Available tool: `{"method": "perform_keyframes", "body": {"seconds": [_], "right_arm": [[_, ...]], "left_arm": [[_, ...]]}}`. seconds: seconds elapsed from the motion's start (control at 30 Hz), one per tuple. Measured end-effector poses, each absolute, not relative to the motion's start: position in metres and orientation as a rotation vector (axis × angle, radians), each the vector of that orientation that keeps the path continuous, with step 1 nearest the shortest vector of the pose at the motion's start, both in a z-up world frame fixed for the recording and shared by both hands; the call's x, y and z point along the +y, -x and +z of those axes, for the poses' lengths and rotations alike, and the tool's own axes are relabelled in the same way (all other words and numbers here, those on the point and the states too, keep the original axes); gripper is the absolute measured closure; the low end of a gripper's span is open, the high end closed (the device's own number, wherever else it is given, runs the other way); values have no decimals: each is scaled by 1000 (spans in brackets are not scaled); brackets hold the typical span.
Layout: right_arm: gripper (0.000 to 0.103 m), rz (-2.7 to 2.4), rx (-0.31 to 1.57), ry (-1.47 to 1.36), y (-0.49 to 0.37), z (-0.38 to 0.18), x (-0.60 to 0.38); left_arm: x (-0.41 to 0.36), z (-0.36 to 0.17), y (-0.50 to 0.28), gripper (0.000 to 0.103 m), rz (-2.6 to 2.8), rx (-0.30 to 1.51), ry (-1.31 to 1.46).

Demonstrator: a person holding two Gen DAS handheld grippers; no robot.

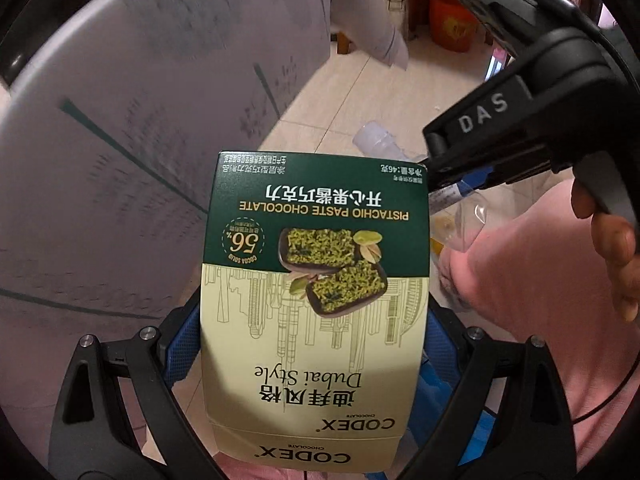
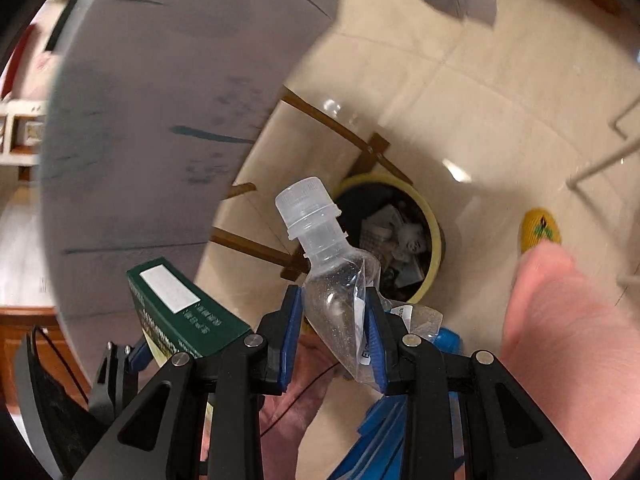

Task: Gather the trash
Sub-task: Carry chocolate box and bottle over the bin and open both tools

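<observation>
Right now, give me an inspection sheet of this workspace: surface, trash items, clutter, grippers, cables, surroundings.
Surface: grey round table, blurred, beside beige tile floor.
Job's things: chocolate box; squashed clear plastic bottle, cap on; yellow-rimmed trash bin below, already holding scraps.
Clutter: yellow object on the floor, unclear what.
Grippers: left gripper clamps the box; right gripper pinches the bottle.
Cables: thin black cable by the pink sleeve.
Surroundings: red bucket, wooden table legs.
</observation>
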State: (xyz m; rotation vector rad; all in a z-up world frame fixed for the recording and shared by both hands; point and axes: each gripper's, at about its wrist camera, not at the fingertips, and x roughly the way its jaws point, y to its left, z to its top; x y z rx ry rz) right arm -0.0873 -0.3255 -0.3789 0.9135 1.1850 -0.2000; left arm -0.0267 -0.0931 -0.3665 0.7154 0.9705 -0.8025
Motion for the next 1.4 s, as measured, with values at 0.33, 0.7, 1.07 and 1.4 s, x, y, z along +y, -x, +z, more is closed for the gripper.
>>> {"method": "perform_keyframes", "body": {"seconds": [0.33,0.7,1.07,1.4], "right_arm": [[73,-211,1260,-985,35,-437,-334],[44,-243,1235,-1057,-9,-474,-357],[44,-251,1257,-1040,-1,-479,-361],[44,-248,1249,-1038,8,-471,-367]], "left_arm": [[-114,-425,6,12,-730,941,-786],[-112,-446,1,11,-682,931,-768],[-108,-453,-17,8,-696,952,-765],[-107,-449,-14,6,-701,942,-782]]}}
